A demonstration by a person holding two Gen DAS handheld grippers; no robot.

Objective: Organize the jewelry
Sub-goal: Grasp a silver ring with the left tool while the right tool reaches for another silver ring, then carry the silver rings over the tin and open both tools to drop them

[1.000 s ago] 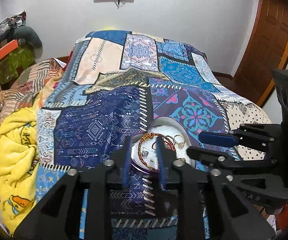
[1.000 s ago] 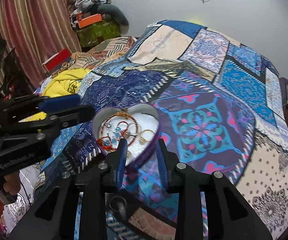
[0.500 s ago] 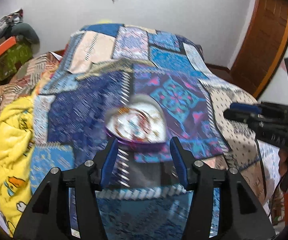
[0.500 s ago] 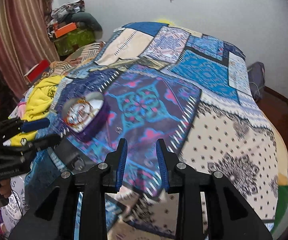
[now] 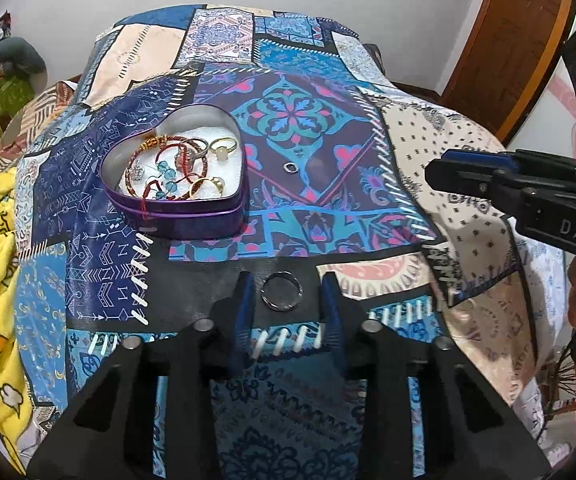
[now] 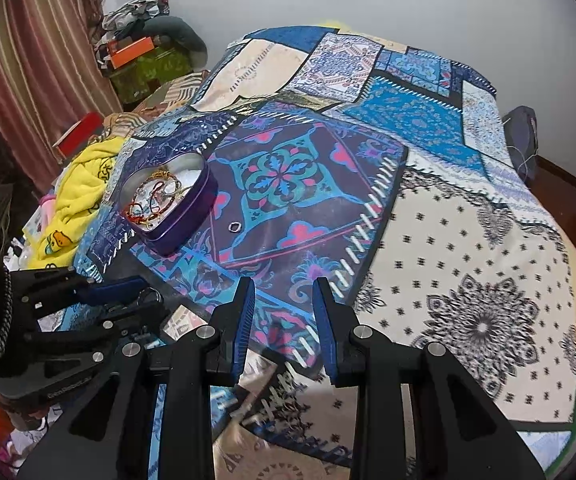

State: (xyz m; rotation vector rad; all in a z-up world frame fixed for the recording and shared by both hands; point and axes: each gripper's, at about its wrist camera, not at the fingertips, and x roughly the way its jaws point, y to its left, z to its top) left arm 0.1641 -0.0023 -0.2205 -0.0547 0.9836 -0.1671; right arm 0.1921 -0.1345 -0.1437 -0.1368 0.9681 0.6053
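A patchwork bedspread [image 5: 319, 128] is shown carrying a purple heart-shaped tin [image 5: 176, 184], set toward the left edge and filled with bracelets and rings [image 5: 176, 164]. A small silver ring [image 5: 289, 167] lies on the spread just right of the tin (apart from it). A larger silver ring [image 5: 282, 291] lies near the front edge, framed between the spread fingers of the left gripper [image 5: 286, 300], untouched. The right gripper [image 6: 284, 304] is held with fingers parted, empty, above the front edge.
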